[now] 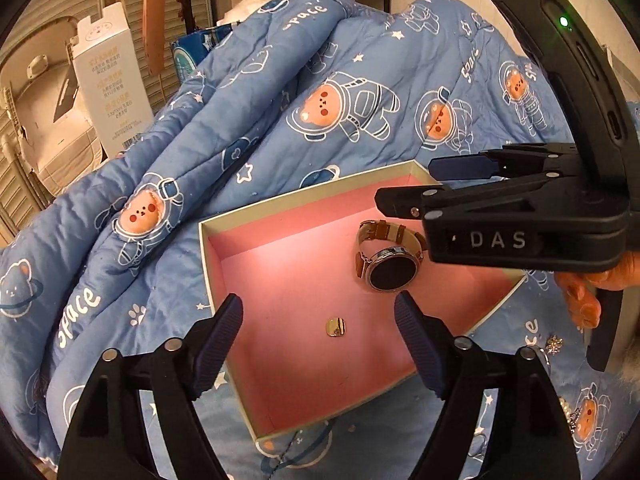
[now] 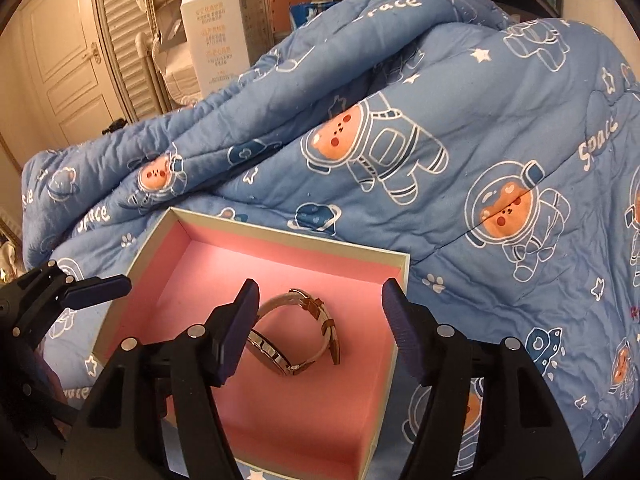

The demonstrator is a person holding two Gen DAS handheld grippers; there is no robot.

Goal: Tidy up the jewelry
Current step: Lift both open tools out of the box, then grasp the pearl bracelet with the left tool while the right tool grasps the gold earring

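A pink-lined box (image 1: 240,220) lies open on a blue quilt, also in the right wrist view (image 2: 280,236). In it lie a round watch with a brown strap (image 1: 390,258) (image 2: 296,332) and a small gold ring (image 1: 336,327). My left gripper (image 1: 318,320) is open and empty just above the ring. My right gripper (image 2: 318,320) is open and empty, its fingers either side of the watch. It shows in the left wrist view (image 1: 404,184) over the box's right side. The left gripper shows in the right wrist view at the left edge (image 2: 96,288).
The blue bear-print quilt (image 1: 320,100) is heaped up behind the box. Sparkly jewelry pieces (image 1: 554,344) lie on the quilt right of the box. A white carton (image 1: 112,80) and a wicker piece stand at the back left.
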